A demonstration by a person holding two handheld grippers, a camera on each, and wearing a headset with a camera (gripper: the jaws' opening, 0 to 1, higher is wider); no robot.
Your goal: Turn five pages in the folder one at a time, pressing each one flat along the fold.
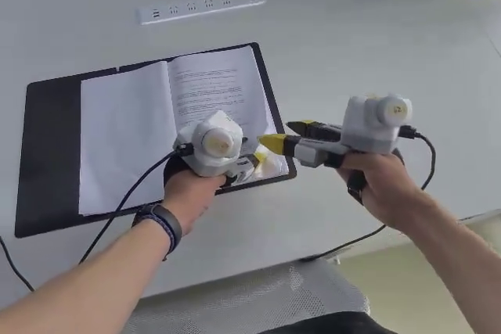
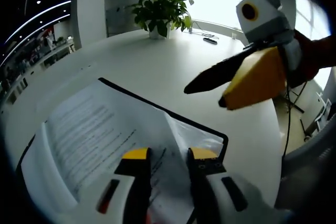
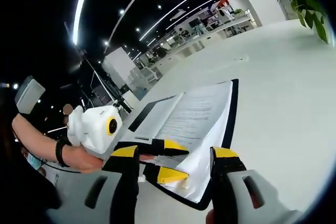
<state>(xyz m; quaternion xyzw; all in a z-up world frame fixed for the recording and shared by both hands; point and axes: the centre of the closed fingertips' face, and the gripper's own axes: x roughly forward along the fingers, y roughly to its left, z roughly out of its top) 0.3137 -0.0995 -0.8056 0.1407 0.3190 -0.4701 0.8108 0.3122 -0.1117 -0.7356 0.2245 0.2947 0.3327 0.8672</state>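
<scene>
On the white tabletop [image 1: 352, 44] the black folder [image 1: 47, 154] lies open. A blank page [image 1: 125, 138] sits on its left half and a printed page [image 1: 219, 87] on its right half, with the fold running between them.

At the folder's near right corner, the left tool [image 2: 169, 156] is held low over the paper by the left hand [image 1: 192, 189]. Its two yellow-tipped jaws stand a little apart, and the curled corner of the printed page shows in the gap. I cannot tell if either jaw touches the sheet.

Just off the folder's right edge, the right tool [image 1: 280, 134] points in toward that same corner, held by the right hand [image 1: 383, 181]. Its jaws are spread wide and hold nothing. It hangs above the tabletop, close to the left tool but apart from it. In the left gripper view it crosses the upper right, in front of the bright windows.

Beyond the folder's far edge lies a white power strip [image 1: 202, 5], well apart from it. A potted plant [image 2: 160, 9] stands farther off on the tabletop, past the folder's far right corner.

A black cable [image 1: 129, 193] runs from the left tool back across the folder's near edge, beside a dark wristband [image 1: 162, 220]. Another cable [image 1: 427, 166] loops off the right tool, away from the folder. A grey mesh chair [image 1: 250, 303] shows at the tabletop's near edge.
</scene>
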